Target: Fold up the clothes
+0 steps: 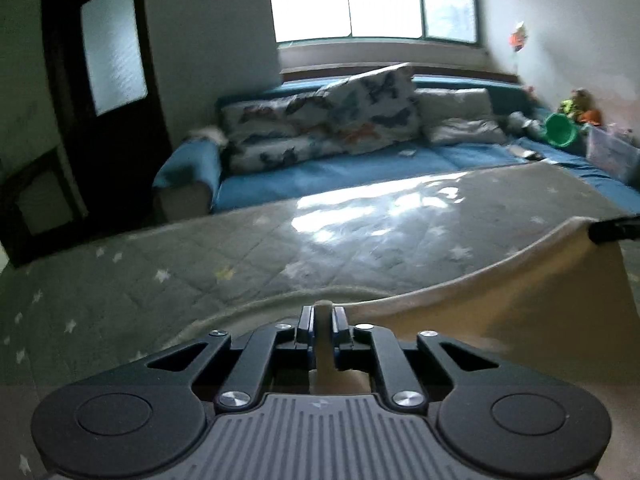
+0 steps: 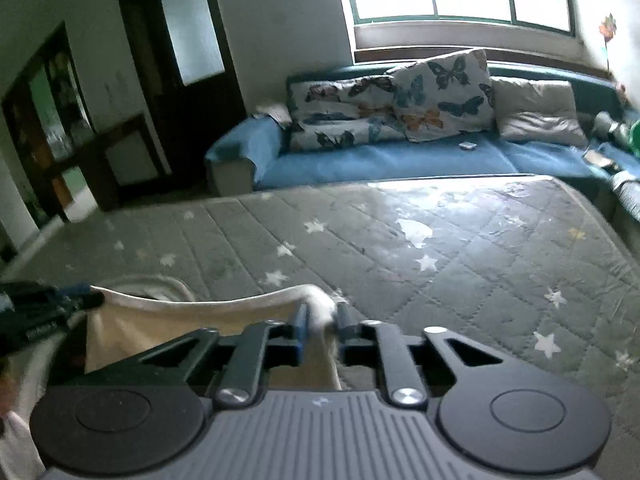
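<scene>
A cream garment (image 1: 500,300) hangs stretched between my two grippers above a grey quilted bed cover with white stars (image 1: 200,272). In the left wrist view my left gripper (image 1: 323,316) is shut on one upper corner of the cloth. The top hem runs up and right to my right gripper (image 1: 598,230) at the frame edge. In the right wrist view my right gripper (image 2: 320,316) pinches a bunched corner of the cream garment (image 2: 180,320). There my left gripper (image 2: 94,300) holds the far corner at the left. The garment's lower part is hidden behind the gripper bodies.
The star-patterned cover (image 2: 440,260) reaches to a blue sofa (image 2: 380,160) carrying butterfly pillows (image 2: 440,92) under a bright window. A green basin (image 1: 560,130) and a clear plastic box (image 1: 612,152) sit at the far right. A dark door (image 1: 100,80) stands at the left.
</scene>
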The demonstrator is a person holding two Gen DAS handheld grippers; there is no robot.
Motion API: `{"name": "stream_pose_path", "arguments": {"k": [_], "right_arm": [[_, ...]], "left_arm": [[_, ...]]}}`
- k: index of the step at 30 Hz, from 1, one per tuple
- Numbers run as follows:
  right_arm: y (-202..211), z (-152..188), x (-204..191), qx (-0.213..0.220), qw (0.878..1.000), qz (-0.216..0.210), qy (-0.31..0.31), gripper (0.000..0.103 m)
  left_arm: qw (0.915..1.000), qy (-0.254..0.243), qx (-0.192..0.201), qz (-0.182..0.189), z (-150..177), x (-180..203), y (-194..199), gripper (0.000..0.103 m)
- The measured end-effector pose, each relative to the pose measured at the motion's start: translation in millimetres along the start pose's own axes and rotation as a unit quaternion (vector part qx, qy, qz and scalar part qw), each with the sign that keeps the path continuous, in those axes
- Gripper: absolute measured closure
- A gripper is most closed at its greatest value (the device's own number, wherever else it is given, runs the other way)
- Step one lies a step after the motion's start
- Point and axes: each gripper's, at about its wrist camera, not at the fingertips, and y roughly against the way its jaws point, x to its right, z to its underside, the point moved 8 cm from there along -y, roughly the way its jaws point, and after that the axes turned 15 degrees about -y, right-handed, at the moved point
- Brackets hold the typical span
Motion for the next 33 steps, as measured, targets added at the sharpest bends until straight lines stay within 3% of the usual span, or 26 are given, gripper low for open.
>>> {"name": "stream_pose_path", "arguments": {"k": [5, 9, 15, 21, 24, 27, 33], "right_arm": [[11, 22, -6, -0.019, 0.999, -0.007, 0.027, 0.077], [33, 54, -17, -0.048, 0.996, -0.039, 0.070, 0.072], [73, 123, -40, -0.093, 0.984, -0.096, 0.119, 0.072], [104, 177, -58, -0.112, 0.970, -0.120, 0.179, 0.069], [115, 196, -59, -0.114, 0.966, -0.123, 0.198, 0.069], [126, 205, -57, -0.113, 0.964, -0.124, 0.208, 0.069], [139, 205, -49, -0.126, 0.960, -0.123, 0.218, 0.065]], "left_arm": [[0.9999, 0.006, -0.010, -0.003, 15, -7, 10, 0.088], [0.9996, -0.009, 0.005, 0.027, 22, 0, 39, 0.088], [0.9923, -0.037, 0.042, 0.110, 41, 44, 106, 0.087], [0.9749, -0.086, 0.074, 0.192, 62, 106, 159, 0.087], [0.9670, -0.107, 0.067, 0.221, 77, 131, 169, 0.087], [0.9656, -0.118, 0.039, 0.229, 96, 142, 165, 0.087], [0.9653, -0.077, 0.017, 0.249, 113, 134, 168, 0.087]]}}
